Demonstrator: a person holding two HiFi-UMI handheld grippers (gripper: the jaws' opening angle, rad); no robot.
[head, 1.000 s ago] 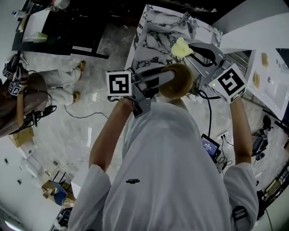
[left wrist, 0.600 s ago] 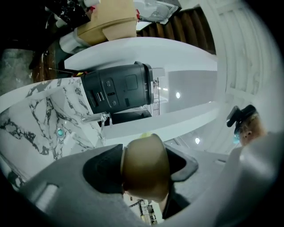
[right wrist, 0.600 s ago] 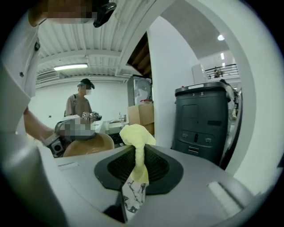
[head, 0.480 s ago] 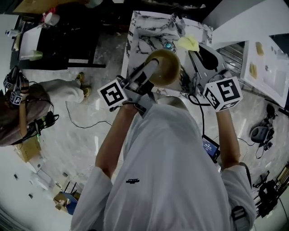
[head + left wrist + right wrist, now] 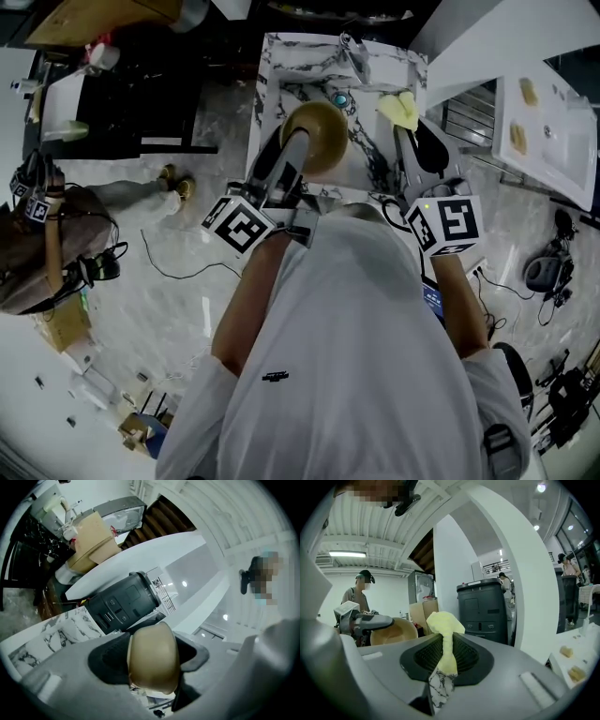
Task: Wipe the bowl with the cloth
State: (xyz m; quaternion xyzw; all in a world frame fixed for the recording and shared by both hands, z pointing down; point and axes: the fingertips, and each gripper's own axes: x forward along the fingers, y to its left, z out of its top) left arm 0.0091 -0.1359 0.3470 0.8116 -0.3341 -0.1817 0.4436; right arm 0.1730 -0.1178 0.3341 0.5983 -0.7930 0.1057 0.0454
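Left gripper (image 5: 298, 142) clamped on bowl (image 5: 323, 131) rim. Right gripper (image 5: 405, 129), at bowl's 3 o'clock, pinches yellow cloth (image 5: 397, 109), clear of bowl.

I count one bowl (image 5: 317, 136), one cloth (image 5: 398, 111), and two grippers: the left gripper (image 5: 298, 142) and the right gripper (image 5: 405, 129). I further record one marble table (image 5: 281, 58) and one dark bin (image 5: 483, 606).

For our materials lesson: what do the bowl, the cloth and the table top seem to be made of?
Bowl: tan, smooth, matte with a soft sheen; wood or plastic, the look leaves it open.
Cloth: pale yellow soft fabric, since it crumples and pinches into folds.
Table top: white with dark veins; marble or a marble-look surface.
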